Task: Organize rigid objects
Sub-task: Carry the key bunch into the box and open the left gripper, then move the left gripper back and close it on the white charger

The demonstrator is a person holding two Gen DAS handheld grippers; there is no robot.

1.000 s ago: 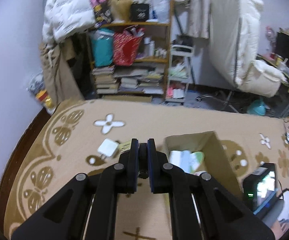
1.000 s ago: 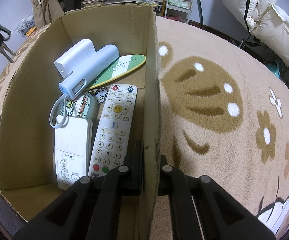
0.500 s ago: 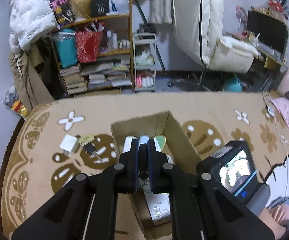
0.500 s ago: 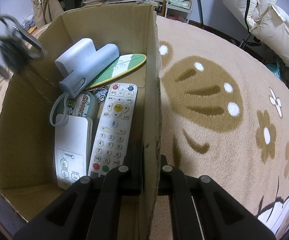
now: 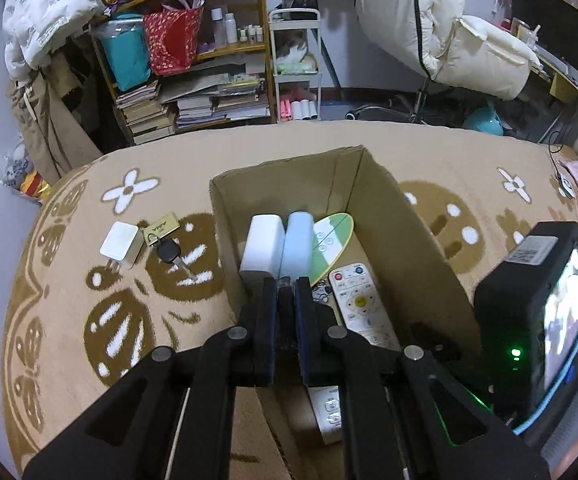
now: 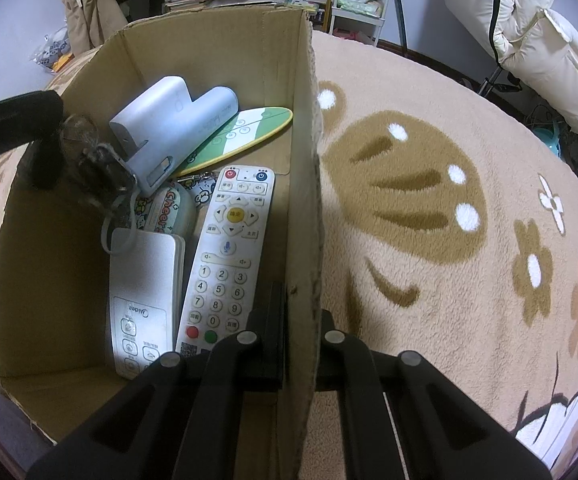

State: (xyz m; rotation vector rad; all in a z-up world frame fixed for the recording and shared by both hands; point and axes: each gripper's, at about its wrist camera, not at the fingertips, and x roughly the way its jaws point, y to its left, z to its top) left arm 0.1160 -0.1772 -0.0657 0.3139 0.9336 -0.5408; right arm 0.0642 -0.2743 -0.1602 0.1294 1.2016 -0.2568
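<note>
Left hand-held gripper (image 5: 287,300) pinches seemingly keys (image 6: 97,168) over the box (image 6: 303,152), whose wall the right hand-held gripper (image 6: 299,316) clamps

From above-left and close at its right wall, we look down into one shared cardboard box (image 5: 417,240) (image 6: 301,160).

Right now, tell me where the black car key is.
In the left wrist view the black car key lies on the rug, left of the cardboard box, touching the brass padlock beside the white charger.

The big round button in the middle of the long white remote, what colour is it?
Yellow. The long white remote shows it best in the right wrist view.
</note>
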